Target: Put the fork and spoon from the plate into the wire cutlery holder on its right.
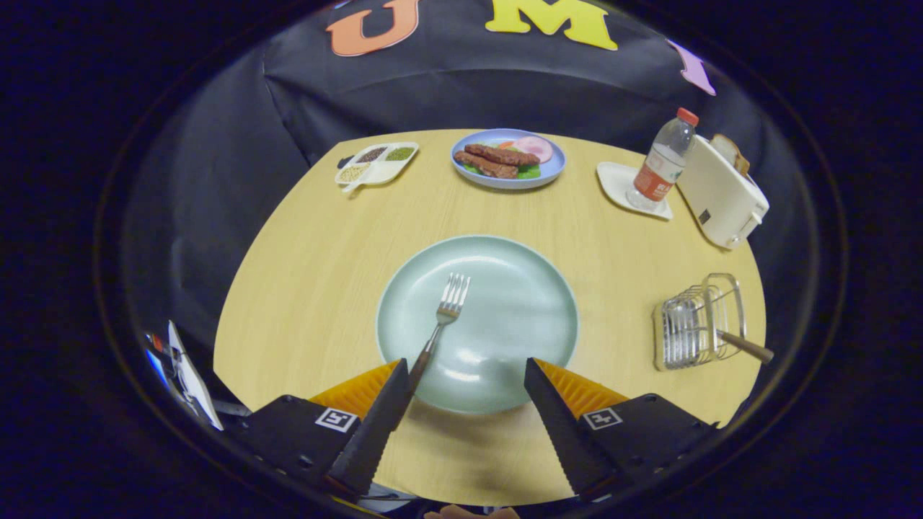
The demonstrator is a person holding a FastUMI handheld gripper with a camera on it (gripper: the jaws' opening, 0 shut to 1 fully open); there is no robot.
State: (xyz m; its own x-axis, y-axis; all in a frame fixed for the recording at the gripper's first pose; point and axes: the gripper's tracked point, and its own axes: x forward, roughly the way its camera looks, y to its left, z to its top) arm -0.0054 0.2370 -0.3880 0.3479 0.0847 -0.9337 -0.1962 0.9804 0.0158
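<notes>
The fork lay on the plate, tines toward twelve o'clock, handle running back to the left finger. The gripper stood wide, holding nothing. At three o'clock the wire cutlery holder already held a handle, likely the spoon's.

Even overhead light, fisheye-warped edges, sharp focus

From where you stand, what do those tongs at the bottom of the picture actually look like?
The tongs are two wedge-shaped fingers tapering to points, with saw-toothed ridges along their inner edges. Ribbed orange panels sit on the outer side of each finger. Each finger grows out of a blocky black body that carries a small square black-and-white marker on top. They stand open.
</notes>
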